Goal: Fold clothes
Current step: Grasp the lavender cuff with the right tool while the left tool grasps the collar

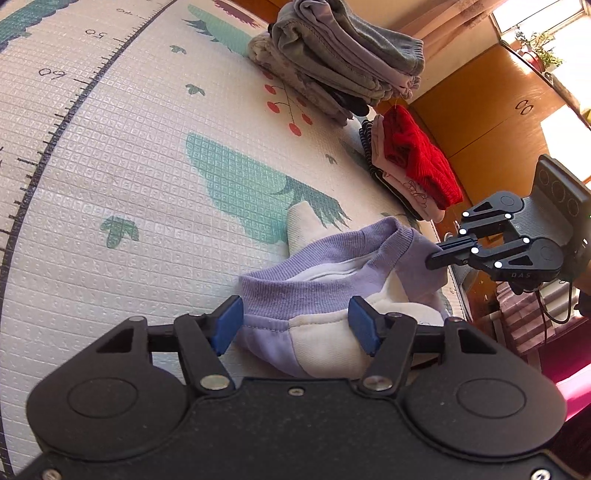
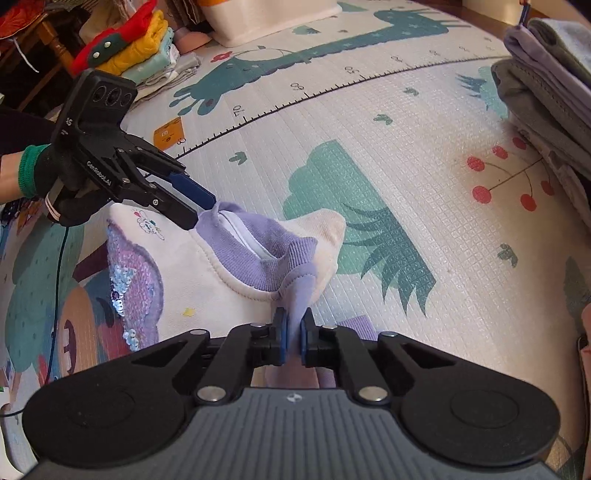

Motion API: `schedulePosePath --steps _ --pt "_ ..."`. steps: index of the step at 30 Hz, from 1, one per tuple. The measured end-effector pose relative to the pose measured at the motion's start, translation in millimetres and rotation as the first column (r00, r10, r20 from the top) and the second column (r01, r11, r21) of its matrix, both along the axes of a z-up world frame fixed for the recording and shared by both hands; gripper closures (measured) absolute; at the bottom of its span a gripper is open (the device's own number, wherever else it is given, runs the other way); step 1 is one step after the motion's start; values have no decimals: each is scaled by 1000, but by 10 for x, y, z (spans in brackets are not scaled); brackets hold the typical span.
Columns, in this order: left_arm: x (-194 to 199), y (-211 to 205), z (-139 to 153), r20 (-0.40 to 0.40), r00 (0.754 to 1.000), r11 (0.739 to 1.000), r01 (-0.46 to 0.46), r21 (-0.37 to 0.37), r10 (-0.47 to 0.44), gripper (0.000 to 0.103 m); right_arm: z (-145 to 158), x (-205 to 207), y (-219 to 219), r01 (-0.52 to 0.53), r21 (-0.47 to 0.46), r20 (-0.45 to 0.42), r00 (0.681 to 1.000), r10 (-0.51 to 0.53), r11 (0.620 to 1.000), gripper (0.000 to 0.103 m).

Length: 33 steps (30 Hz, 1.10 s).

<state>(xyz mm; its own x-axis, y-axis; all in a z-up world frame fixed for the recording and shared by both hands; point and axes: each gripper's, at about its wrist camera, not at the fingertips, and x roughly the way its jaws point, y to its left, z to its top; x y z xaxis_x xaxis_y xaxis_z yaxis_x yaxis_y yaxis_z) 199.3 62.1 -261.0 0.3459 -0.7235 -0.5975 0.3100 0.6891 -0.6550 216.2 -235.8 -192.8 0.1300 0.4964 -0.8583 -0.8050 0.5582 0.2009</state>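
One cream-and-lilac sweatshirt lies on the printed play mat, its ribbed collar raised. Two grippers attend it: the right gripper is clamped on a lilac fold of the collar, and the left gripper stands wide, pads astride the collar's other side without pressing. Three stacks of folded clothes rest at the mat's edges: grey, red-topped, yellow-and-red.

Underfoot, a pale embossed play mat printed with green trees, red cherries, a teal giraffe and a curved black height ruler with numbers. Beyond the mat's edge, orange-brown wooden cabinet doors with a small figure-eight handle. Up in the corner, a bright sunlit window and a potted plant on the ledge. Off to one side, a wooden chair frame.
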Motion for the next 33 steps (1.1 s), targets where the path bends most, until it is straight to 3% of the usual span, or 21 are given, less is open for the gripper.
schedulePosePath --steps 5,10,11,13,14,15,17,19,22,24,25,26,30,33 --pt "33 -66 -1 23 999 999 46 8 -47 41 544 -404 -132 -65 44 151 987 58 997 101" --pt "52 -13 18 25 999 1000 28 12 -28 41 655 -541 -166 -27 61 161 987 17 998 100" --pt "56 -8 18 22 999 999 27 16 -27 41 621 -510 -156 -6 55 156 988 -2 998 96" --pt "57 -11 16 20 999 1000 25 19 -26 41 520 -396 -140 39 54 144 988 -47 998 68" --pt "59 -21 16 19 999 1000 26 15 -26 41 460 -318 -132 60 58 136 988 -67 997 44" --pt "67 -37 13 19 999 999 29 16 -29 41 393 -228 -121 71 60 115 990 -78 996 36" --pt "84 -73 7 19 999 999 34 21 -34 40 190 -29 -70 97 38 59 993 -99 995 36" --pt "104 -98 -3 17 999 999 37 24 -38 36 -24 129 17 102 11 11 995 -102 995 38" --pt "116 -92 -24 14 999 999 42 17 -42 31 -278 270 135 110 -19 -79 991 -111 994 52" --pt "115 -68 -40 9 999 999 46 5 -46 31 -315 263 171 98 -13 -93 991 -99 995 77" --pt "104 -47 -44 10 999 999 48 -2 -48 31 -251 208 160 78 9 -73 994 -77 997 85" --pt "90 -25 -46 12 999 999 49 -9 -49 31 -187 152 148 57 30 -52 997 -55 998 98" --pt "36 50 -48 23 998 998 51 -41 -50 31 74 -87 85 -25 97 36 999 21 995 98" --pt "33 102 -7 35 998 995 57 -83 -55 30 379 -360 19 -103 88 137 986 91 991 99"
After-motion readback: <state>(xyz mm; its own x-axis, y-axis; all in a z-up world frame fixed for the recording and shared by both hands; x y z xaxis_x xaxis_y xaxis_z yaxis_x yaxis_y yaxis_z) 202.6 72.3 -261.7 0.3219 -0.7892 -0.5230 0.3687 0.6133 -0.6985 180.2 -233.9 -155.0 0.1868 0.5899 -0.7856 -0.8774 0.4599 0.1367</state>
